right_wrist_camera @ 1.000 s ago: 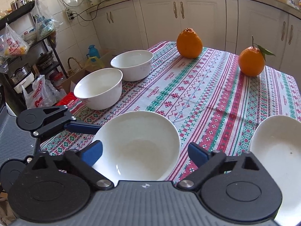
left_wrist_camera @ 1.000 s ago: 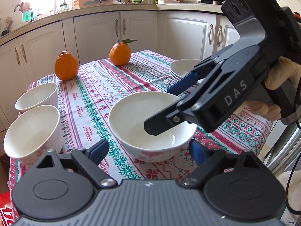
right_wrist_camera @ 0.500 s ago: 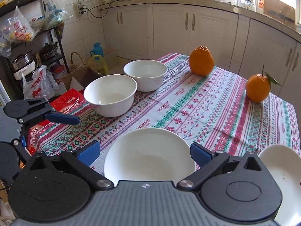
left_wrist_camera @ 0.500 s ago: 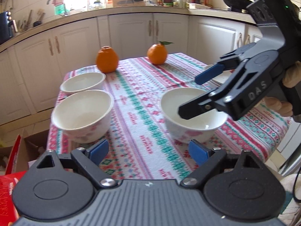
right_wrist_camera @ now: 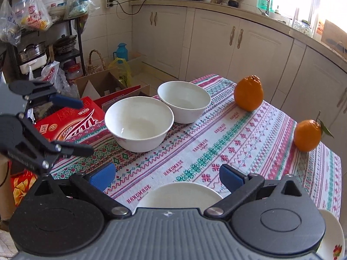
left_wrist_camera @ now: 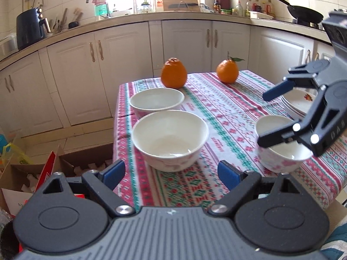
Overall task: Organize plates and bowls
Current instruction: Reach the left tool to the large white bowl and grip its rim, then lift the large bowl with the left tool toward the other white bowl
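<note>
Currently, three white bowls stand upright, mouths up, on the tablecloth (left_wrist_camera: 216, 112): a far bowl (left_wrist_camera: 157, 100) and middle bowl (left_wrist_camera: 170, 138) near the left edge, a right bowl (left_wrist_camera: 279, 156) beside stacked plates (left_wrist_camera: 297, 108). Round, none shows a long axis. Left gripper (left_wrist_camera: 171, 173) and right gripper (right_wrist_camera: 167, 176) gape empty, jaws wide apart.

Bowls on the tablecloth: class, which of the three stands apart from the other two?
The bowl below the right hand-held gripper, near the stacked plates; the other two bowls sit together.
</note>
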The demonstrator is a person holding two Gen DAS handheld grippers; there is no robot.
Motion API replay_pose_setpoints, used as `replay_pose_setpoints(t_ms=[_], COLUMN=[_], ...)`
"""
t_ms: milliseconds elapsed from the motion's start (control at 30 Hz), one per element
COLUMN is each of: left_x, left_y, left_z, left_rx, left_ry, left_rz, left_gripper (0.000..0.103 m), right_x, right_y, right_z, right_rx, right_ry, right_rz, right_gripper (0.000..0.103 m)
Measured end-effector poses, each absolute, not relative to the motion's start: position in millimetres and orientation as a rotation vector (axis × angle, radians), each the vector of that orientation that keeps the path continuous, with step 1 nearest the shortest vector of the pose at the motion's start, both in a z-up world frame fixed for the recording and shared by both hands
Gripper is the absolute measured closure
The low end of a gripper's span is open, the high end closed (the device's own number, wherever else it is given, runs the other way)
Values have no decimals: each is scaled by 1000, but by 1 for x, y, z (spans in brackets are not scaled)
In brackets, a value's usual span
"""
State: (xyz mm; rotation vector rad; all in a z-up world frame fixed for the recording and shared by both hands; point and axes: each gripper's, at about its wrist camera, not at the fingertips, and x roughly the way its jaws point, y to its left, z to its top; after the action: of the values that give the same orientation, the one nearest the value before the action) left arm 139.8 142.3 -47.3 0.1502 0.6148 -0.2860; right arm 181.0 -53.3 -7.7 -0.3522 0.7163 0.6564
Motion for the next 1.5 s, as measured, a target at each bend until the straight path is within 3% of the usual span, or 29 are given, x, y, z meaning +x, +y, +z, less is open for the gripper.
replay_pose_setpoints(t_ms=[367, 500, 833, 1100, 1500], left_x=[196, 216, 242, 254, 263], left_y=[162, 165, 166, 166, 164], left_z=[-42, -48, -54, -57, -61], left_rx=[131, 111, 92, 96, 98], left_ry=[650, 696, 747, 779, 825], left_rz=[-320, -351, -418, -433, -465], left_gripper=[13, 26, 45, 51, 63], right_x=[199, 208, 233, 240, 240], right_y=[-19, -5, 11, 15, 15], right_z=[-16, -20, -36, -44, -44], right_rx=[-400, -403, -407, -427, -435], right_ry=[713, 722, 779, 802, 794], right_rz=[736, 781, 834, 863, 882], right_gripper=[0, 0, 5, 17, 20])
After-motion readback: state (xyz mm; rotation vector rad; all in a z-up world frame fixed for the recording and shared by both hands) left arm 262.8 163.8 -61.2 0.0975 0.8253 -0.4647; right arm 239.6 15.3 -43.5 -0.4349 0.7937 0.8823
